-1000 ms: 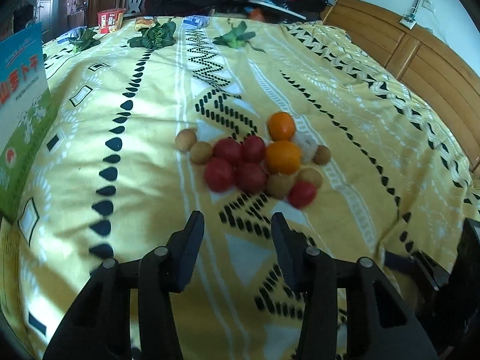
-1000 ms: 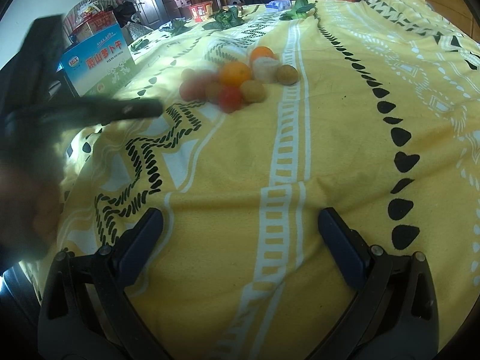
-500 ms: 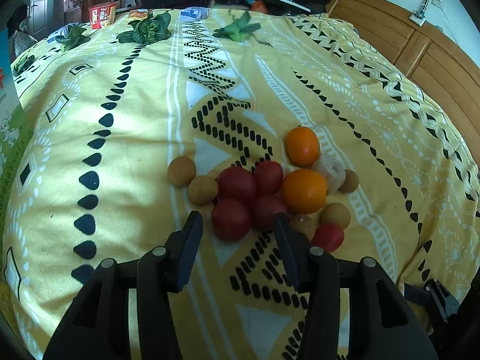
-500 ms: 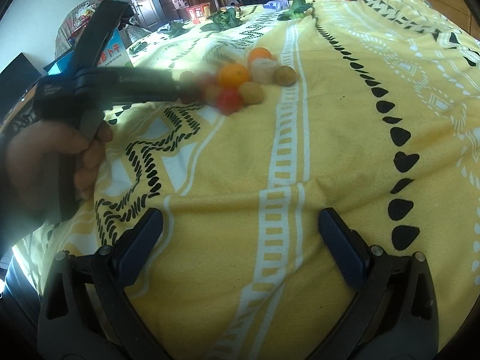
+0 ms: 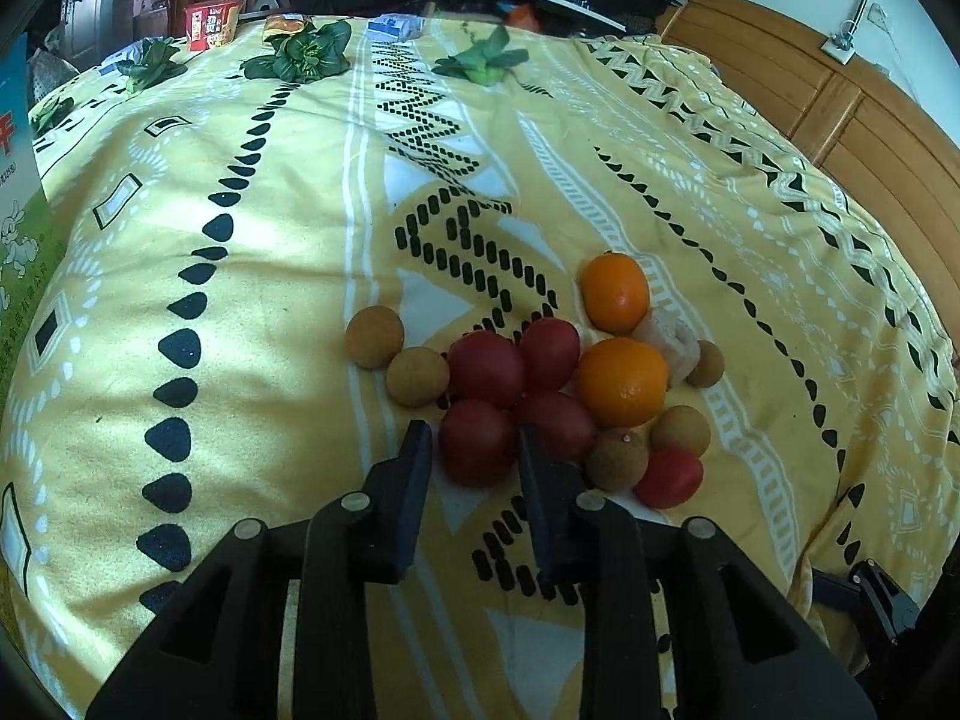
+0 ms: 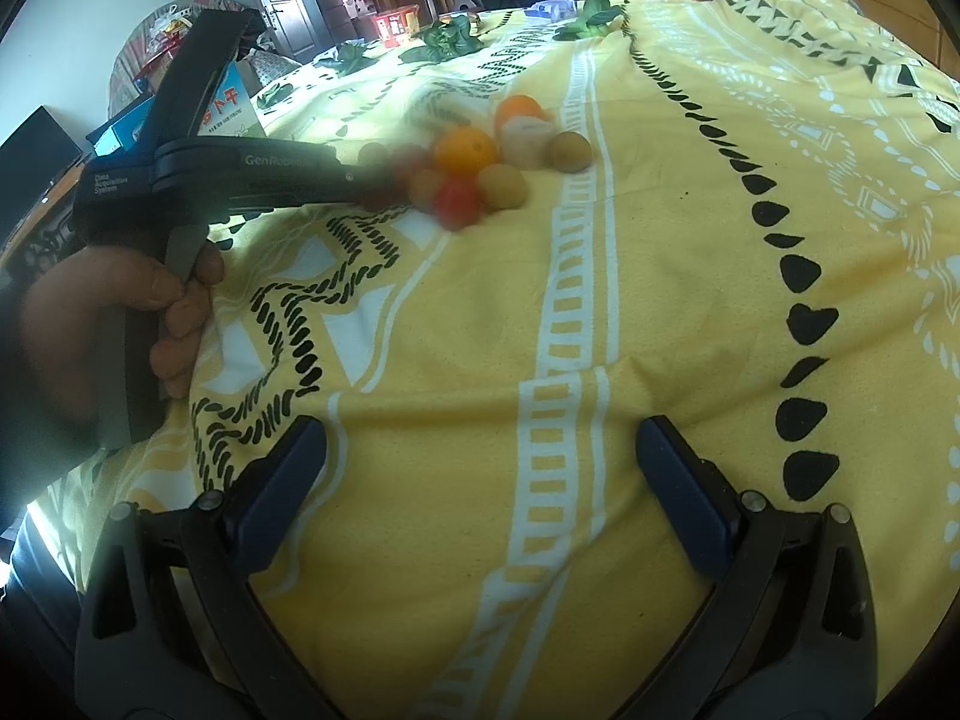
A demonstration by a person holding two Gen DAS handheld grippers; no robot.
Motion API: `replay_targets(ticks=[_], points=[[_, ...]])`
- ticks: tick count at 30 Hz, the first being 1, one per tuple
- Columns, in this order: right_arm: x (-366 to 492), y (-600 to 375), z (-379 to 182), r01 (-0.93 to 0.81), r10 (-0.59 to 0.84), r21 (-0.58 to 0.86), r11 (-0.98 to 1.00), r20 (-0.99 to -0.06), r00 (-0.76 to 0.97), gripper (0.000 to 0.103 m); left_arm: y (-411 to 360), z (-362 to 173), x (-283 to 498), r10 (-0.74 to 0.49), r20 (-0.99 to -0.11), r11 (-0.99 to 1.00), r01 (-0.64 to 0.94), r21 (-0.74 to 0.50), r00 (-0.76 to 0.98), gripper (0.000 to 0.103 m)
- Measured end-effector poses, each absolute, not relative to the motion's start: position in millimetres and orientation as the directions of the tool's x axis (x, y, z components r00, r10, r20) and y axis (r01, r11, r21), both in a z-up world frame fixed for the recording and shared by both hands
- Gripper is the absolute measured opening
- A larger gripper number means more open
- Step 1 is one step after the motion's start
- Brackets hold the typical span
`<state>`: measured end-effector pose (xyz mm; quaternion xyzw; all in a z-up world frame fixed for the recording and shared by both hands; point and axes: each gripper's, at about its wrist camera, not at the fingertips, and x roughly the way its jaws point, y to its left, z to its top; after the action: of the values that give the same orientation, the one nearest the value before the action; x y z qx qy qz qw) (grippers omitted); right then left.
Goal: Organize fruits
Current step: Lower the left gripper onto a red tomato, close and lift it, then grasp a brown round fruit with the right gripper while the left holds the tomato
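A heap of fruit lies on the yellow patterned bedspread (image 5: pixel 270 300): several red tomatoes, two oranges (image 5: pixel 622 382), several small brown round fruits (image 5: pixel 374 336) and a whitish piece (image 5: pixel 672 343). My left gripper (image 5: pixel 474 450) is open, its fingertips either side of the nearest red tomato (image 5: pixel 478 450), not clamped on it. In the right wrist view the same heap (image 6: pixel 474 168) lies far ahead, with the left gripper's body (image 6: pixel 240 174) reaching to it. My right gripper (image 6: pixel 480 456) is open and empty, low over the bedspread.
Leafy green vegetables (image 5: pixel 306 51) and snack packets (image 5: pixel 210 24) lie at the far end of the bed. A blue and green carton (image 5: pixel 12 192) stands at the left. A wooden headboard (image 5: pixel 870 120) runs along the right. Clothes are piled behind.
My left gripper has moved forward to the heap and its fingers now flank the nearest tomato. The right gripper has stayed where it was.
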<state>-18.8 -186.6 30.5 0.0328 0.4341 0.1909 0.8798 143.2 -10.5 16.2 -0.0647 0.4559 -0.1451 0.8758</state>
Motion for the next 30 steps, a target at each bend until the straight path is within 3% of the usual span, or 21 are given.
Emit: replay_targets(ticks=[7, 9, 11, 13, 19, 21, 25, 30], points=[[-19.6, -188.1, 32.7, -0.307, 0.372, 0.233, 0.923, -0.747, 0.551, 0.103, -5.8, 24.5, 132.8, -0.319, -0.767, 0.948, 0.191, -0.256, 0.556, 0.027], [-23.4, -191.3, 38.3, -0.295, 0.369, 0.236, 0.926, -0.734, 0.570, 0.096, -0.7, 36.8, 117.6, -0.319, -0.744, 0.948, 0.192, -0.255, 0.587, 0.027], [-25.0, -192.8, 45.5, -0.299, 0.383, 0.251, 0.921, -0.725, 0.572, 0.072, 7.7, 51.2, 96.0, -0.310, -0.721, 0.951, 0.192, -0.243, 0.620, 0.027], [-23.6, -192.1, 59.0, -0.319, 0.423, 0.284, 0.904, -0.702, 0.573, 0.063, 14.3, 62.0, 78.0, -0.304, -0.702, 0.953, 0.193, -0.235, 0.644, 0.027], [18.6, -170.5, 88.4, -0.400, 0.469, 0.271, 0.876, -0.678, 0.566, 0.063, 29.9, 74.4, 43.7, -0.308, -0.676, 0.950, 0.182, -0.253, 0.670, 0.027], [41.3, -169.3, 85.8, -0.397, 0.445, 0.245, 0.885, -0.698, 0.561, 0.055, 33.6, 74.0, 40.2, -0.322, -0.676, 0.945, 0.182, -0.271, 0.663, 0.027], [84.2, -183.1, 65.7, -0.333, 0.455, 0.322, 0.886, -0.740, 0.495, 0.045, 35.7, 74.3, 35.0, -0.344, -0.671, 0.937, 0.190, -0.295, 0.656, 0.027], [111.1, -185.1, 51.6, -0.257, 0.487, 0.414, 0.873, -0.755, 0.439, 0.045, 33.5, 73.5, 38.9, -0.364, -0.665, 0.929, 0.202, -0.311, 0.652, 0.027]])
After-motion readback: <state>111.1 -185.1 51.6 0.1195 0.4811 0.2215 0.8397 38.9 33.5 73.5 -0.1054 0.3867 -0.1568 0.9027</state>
